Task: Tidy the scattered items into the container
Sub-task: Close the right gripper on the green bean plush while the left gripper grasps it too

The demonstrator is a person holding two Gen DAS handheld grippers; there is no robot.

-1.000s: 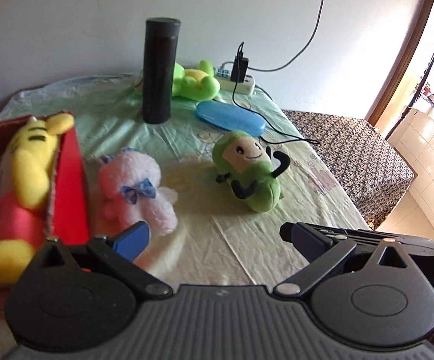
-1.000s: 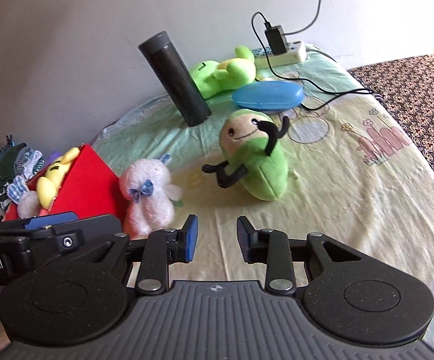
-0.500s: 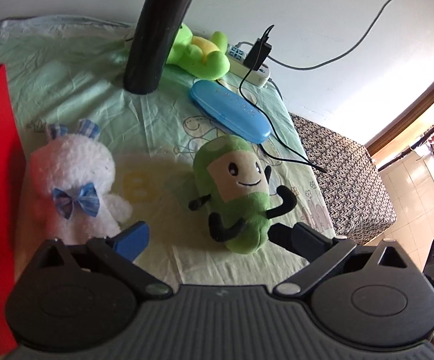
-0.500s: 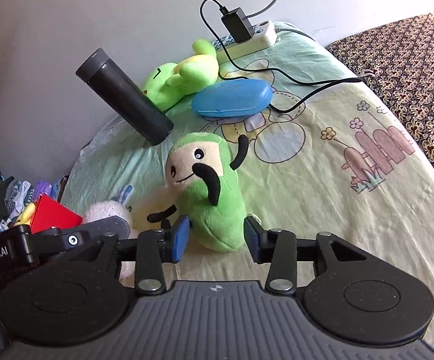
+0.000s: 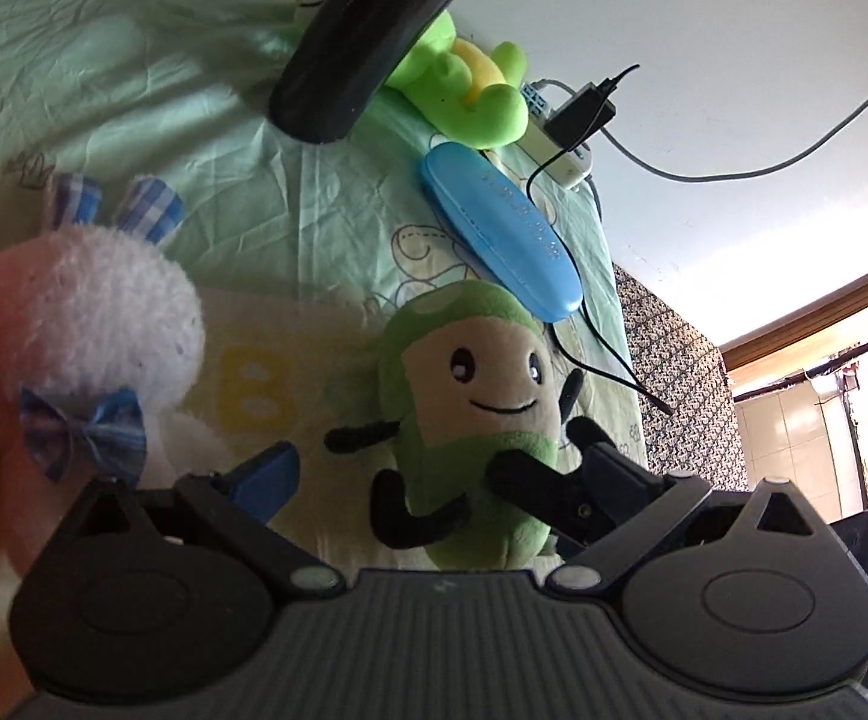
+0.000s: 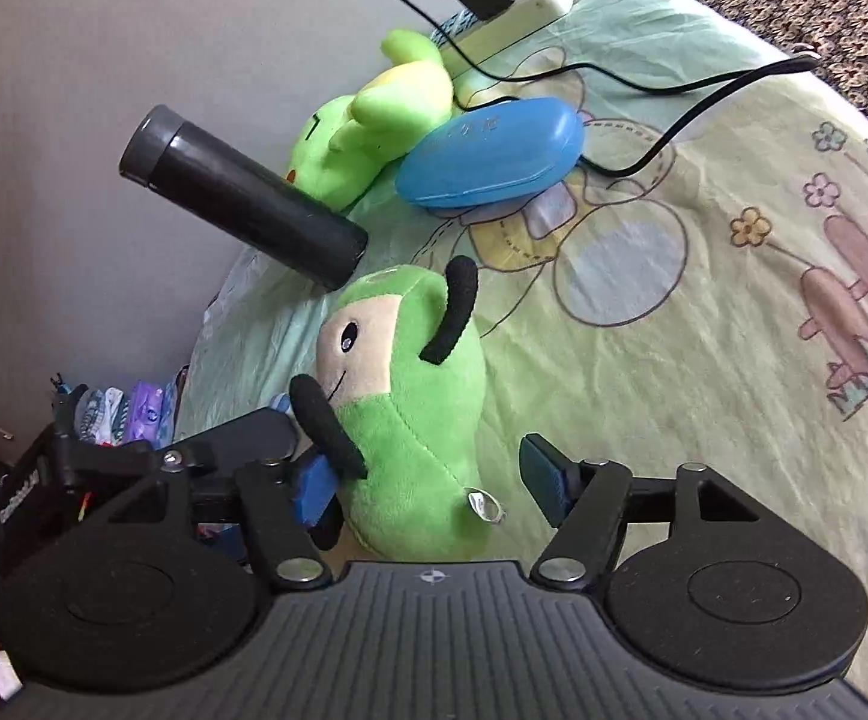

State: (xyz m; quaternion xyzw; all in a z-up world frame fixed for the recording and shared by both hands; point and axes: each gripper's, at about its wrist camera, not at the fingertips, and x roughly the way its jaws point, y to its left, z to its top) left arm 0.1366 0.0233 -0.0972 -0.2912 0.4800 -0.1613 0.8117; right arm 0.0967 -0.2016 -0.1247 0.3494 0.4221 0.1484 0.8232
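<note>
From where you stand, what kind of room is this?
Most likely a room in a home, perhaps a bedroom. Plush toys such as the green smiling plush lie on a cartoon-print sheet, with a power strip against the wall.

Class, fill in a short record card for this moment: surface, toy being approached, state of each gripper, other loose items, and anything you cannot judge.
surface: patterned bedsheet
target toy: green smiling plush, lying between the right gripper's fingers
right gripper: jaws opening, pads not pressing the plush
left gripper: open, empty
other items: white bunny plush, blue case, black flask, green frog plush, power strip
cannot judge: container contents
</note>
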